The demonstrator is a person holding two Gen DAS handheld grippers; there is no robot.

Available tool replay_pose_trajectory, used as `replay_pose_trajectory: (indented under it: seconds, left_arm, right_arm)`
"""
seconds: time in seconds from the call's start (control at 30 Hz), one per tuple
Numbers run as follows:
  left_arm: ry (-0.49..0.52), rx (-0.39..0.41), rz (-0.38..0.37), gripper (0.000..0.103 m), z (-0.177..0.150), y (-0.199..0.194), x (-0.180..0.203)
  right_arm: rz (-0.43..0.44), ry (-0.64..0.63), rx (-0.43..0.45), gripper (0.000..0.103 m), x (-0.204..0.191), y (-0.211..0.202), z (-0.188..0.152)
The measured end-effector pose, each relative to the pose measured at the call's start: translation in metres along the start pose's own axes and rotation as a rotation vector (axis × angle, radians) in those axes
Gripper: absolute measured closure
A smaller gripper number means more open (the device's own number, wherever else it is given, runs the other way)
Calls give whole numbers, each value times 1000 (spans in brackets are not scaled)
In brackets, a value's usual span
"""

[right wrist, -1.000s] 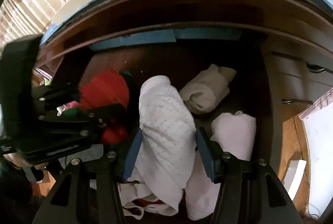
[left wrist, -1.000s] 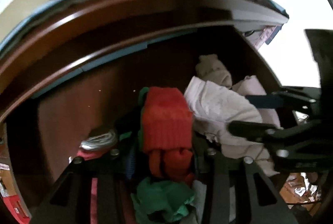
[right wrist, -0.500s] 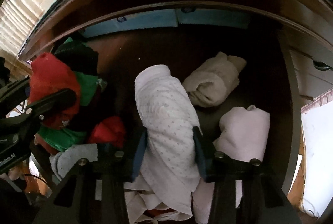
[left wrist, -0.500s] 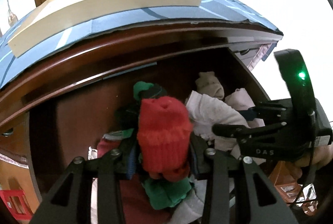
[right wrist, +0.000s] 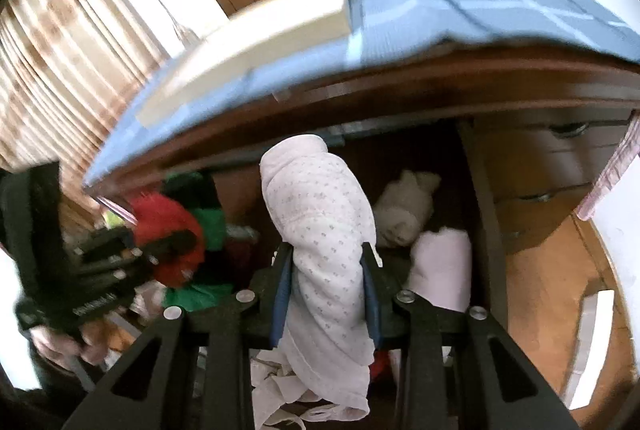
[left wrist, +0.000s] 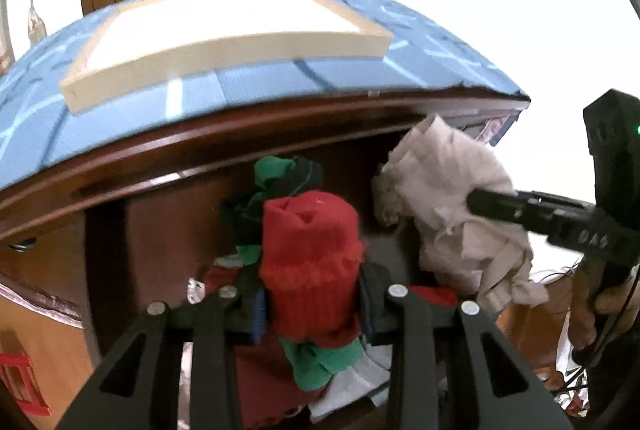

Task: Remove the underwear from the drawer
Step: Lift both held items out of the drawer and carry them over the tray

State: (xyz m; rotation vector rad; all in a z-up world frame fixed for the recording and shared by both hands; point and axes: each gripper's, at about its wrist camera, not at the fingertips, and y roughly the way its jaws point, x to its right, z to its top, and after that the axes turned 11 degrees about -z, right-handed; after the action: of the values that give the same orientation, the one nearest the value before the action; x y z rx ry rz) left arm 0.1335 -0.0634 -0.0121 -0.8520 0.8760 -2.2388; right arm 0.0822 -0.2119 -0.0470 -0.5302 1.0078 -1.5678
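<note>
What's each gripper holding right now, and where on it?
Left gripper: the red knit roll, fingers clamped across its lower half. Right gripper: the white dotted garment roll, fingers pinching its middle, loose end hanging below.

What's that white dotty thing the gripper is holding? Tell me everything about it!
The white dotted garment is a soft, quilted-looking cloth roll sprinkled with tiny grey dots. The right gripper is shut on its middle, blue pads pressing both sides. It stands nearly upright, its rounded top towards the dresser's edge, its loose lower end hanging crumpled below the fingers. It is raised above the open drawer, where a beige roll and a pale pink roll lie.
</note>
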Motion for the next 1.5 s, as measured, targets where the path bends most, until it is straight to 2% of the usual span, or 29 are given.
replay_pose_trajectory:
  seconds: [0.2,0.3,0.4,0.57,0.67,0.77,0.87,0.9,1.0,1.13,1.3,1.5]
  left_arm:
    - [26,70,-37,70,5,-37,4]
    - [27,83,-42,70,3,-49,-2]
    - [5,62,-65,70,-1,-48,-10]
    - [36,-41,-63,68,-14,-18,-14]
    - [26,-68,-41,66,-20,-7,-20]
    - [37,-102,-25,58,-23,0,-25]
    - [58,-116,47,56,-24,6,-30]
    - [39,-110,88,56,-24,7,-36]
    - [-7,-109,141,56,-26,8,-55]
    - [-46,-88,153,66,-27,5,-73]
    - [-67,-56,101,77,-30,-8,-83]
    - [-29,30,61,80,-27,-33,-73]
  right_arm:
    - [64,-7,78,69,-14,-31,18]
    - [88,-9,89,69,-17,-42,18]
    - [144,19,62,69,-13,-38,16]
    - [141,23,36,69,-15,-27,10]
    - [137,20,15,69,-17,-19,6]
    - [128,0,-7,69,-20,-12,-2]
    - [131,-16,-30,69,-24,-4,-5]
    - [126,-22,-35,69,-26,-2,-6]
    - [124,-36,-42,69,-31,4,-9]
    - [139,-40,-74,69,-37,19,-13]
    - [161,-36,-86,69,-39,26,-13]
    - [161,-56,-79,69,-41,25,-12]
